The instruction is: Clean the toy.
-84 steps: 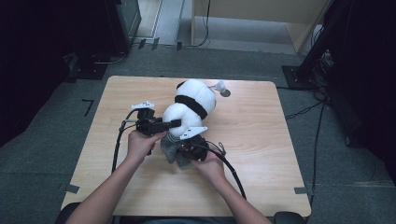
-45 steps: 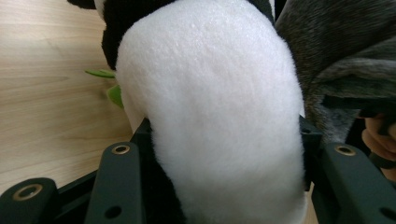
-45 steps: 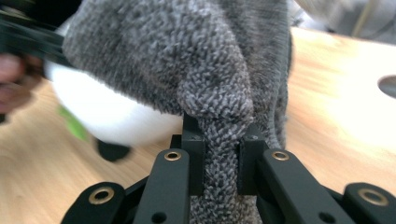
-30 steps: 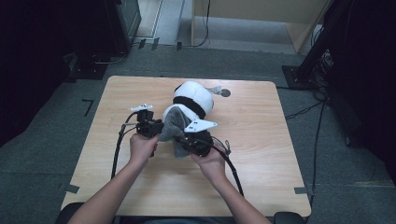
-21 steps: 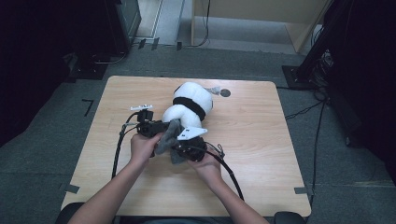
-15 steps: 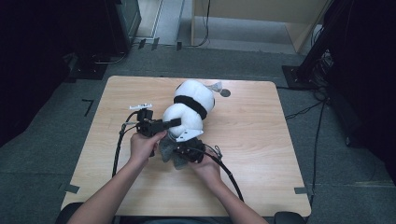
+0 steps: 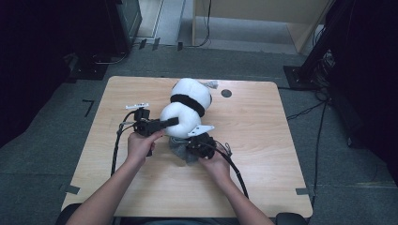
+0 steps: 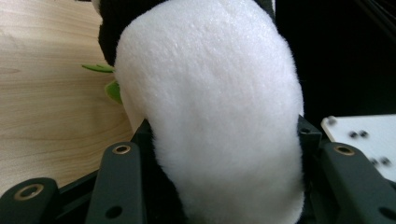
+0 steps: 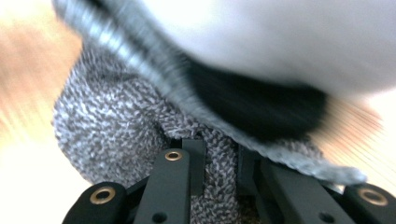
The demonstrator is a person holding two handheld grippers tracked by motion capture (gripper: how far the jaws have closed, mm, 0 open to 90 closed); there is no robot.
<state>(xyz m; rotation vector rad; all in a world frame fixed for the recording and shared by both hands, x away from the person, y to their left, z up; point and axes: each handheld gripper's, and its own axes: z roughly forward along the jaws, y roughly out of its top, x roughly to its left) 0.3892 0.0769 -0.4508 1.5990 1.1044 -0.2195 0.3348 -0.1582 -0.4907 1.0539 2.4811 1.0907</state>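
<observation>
- The plush panda (image 7: 187, 108) lies mid-table; the left gripper (image 7: 170, 123) clamps its white end, jaws part-closed.
- The right gripper (image 7: 190, 146), closed tight on the grey knit garment (image 7: 180, 151), has dropped since a second ago.
- Judgement: garment is being drawn under the panda's near end.

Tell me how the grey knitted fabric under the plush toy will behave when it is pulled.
The grey knitted fabric looks floppy: it bunches and folds where the right gripper pinches it. It probably stretches, being loosely knit. The white and black plush toy lying over it may drag along.
</observation>
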